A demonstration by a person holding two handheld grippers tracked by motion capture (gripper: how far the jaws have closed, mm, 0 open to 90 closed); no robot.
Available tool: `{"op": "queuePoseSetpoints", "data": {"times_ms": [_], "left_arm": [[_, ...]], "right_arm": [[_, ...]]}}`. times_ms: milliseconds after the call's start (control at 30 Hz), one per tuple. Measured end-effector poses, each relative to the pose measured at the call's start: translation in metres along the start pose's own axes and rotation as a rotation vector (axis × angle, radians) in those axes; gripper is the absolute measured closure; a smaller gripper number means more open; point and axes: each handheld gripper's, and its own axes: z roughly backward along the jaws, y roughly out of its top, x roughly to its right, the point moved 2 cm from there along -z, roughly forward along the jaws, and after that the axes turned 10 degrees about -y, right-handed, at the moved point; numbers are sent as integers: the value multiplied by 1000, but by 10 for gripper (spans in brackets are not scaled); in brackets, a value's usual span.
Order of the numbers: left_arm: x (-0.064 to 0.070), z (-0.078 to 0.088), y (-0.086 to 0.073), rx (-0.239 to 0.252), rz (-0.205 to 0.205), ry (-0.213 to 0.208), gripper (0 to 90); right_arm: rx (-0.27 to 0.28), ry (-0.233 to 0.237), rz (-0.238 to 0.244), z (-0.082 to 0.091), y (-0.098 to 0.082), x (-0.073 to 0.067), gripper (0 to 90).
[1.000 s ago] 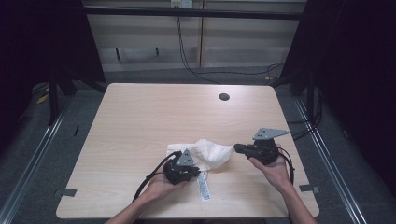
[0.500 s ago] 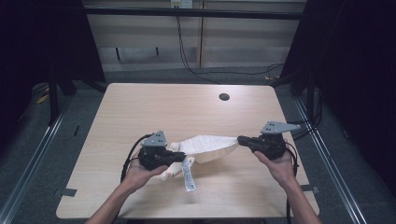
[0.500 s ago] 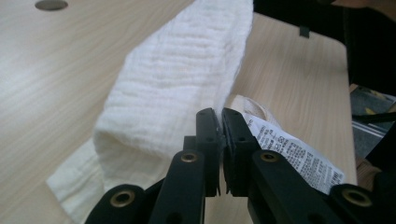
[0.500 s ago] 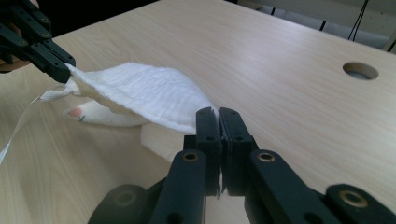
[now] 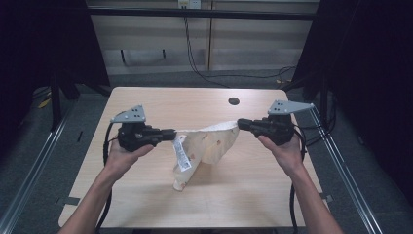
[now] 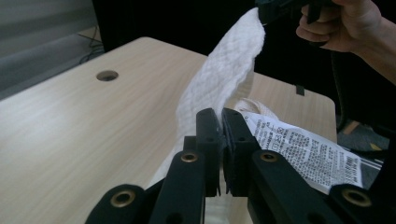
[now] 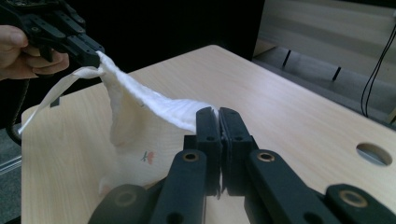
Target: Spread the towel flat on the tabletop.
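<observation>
While the cloth (image 5: 209,146) hangs stretched above the table (image 5: 146,204), the left gripper (image 5: 171,134) pinches one top corner and the right gripper (image 5: 239,124) clamps the other, both jaws tight on fabric. A white label (image 5: 181,152) dangles near the left end, and the cloth's lowest tip touches the tabletop.
</observation>
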Motion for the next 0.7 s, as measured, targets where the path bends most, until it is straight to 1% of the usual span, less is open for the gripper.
{"op": "queuePoseSetpoints", "data": {"times_ms": [33, 67, 100, 133, 167, 233, 267, 300, 367, 500, 533, 567, 600, 633, 700], "left_arm": [[0, 5, 3, 11, -3, 6, 867], [1, 11, 7, 25, -1, 4, 867], [1, 14, 10, 29, -8, 3, 867], [2, 17, 13, 25, -12, 10, 868], [3, 20, 15, 24, -15, 7, 868], [5, 24, 20, 25, -24, 11, 870], [6, 26, 22, 32, -30, 9, 870], [8, 28, 24, 35, -28, 6, 870], [13, 31, 29, 34, -47, 8, 870], [24, 40, 40, 41, -82, 7, 870], [27, 42, 42, 39, -87, -1, 870], [31, 44, 44, 37, -99, -2, 870], [36, 46, 46, 37, -108, -3, 870], [40, 47, 48, 40, -115, -11, 870], [49, 50, 48, 36, -121, -23, 870]], "right_arm": [[5, 8, 2, 1, 6, -1, 873], [5, 8, 2, 1, 6, -1, 873], [4, 13, 12, 2, 12, -2, 873], [6, 14, 23, 3, 22, -4, 873], [6, 14, 23, 3, 22, -4, 873], [4, 16, 42, 5, 31, -7, 873], [10, 19, 45, 6, 35, -9, 873], [17, 24, 48, 9, 38, -11, 873], [31, 25, 54, 14, 44, -14, 873], [64, 42, 67, 29, 52, -22, 873], [72, 42, 81, 37, 54, -27, 873], [72, 42, 81, 37, 54, -27, 873], [85, 57, 80, 45, 54, -32, 873], [85, 57, 80, 45, 54, -32, 873], [90, 68, 93, 54, 53, -40, 873]]}}
